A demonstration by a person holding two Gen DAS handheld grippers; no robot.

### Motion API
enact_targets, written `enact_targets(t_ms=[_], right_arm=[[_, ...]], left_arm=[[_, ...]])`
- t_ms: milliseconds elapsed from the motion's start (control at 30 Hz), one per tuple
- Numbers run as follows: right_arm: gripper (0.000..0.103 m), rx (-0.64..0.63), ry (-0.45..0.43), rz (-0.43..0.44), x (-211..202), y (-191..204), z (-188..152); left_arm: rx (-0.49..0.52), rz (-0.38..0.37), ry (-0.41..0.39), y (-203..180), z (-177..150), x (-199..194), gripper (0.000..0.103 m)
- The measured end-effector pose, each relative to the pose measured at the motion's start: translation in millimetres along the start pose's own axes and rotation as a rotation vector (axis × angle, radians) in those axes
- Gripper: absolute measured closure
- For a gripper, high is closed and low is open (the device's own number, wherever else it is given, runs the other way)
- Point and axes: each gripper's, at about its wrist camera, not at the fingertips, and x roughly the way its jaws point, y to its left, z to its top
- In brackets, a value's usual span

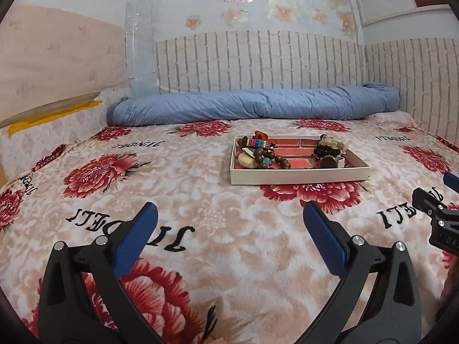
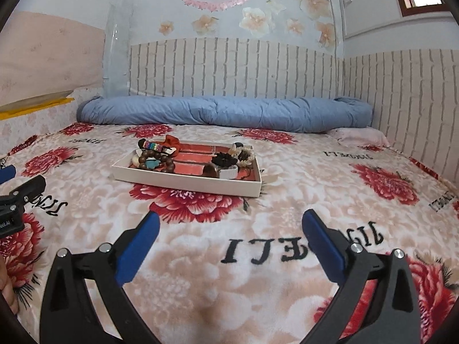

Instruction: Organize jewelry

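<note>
While both grippers, left gripper [image 1: 229,220] and right gripper [image 2: 231,226], stand spread and empty, I note the jewelry tray [image 1: 298,176] ahead of both; I advise a level, slow approach.

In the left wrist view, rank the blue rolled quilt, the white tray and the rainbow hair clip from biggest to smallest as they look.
1. blue rolled quilt
2. white tray
3. rainbow hair clip
</note>
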Motion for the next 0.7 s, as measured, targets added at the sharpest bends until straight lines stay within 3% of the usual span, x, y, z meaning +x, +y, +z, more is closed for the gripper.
enact_targets(t_ms=[700], right_arm=[[0.005, 0.009, -0.002, -0.015, 2.0, -1.4, -9.8]], left_arm=[[-0.012, -0.022, 0.024, 2.4, -10.1, 10.3, 0.005]])
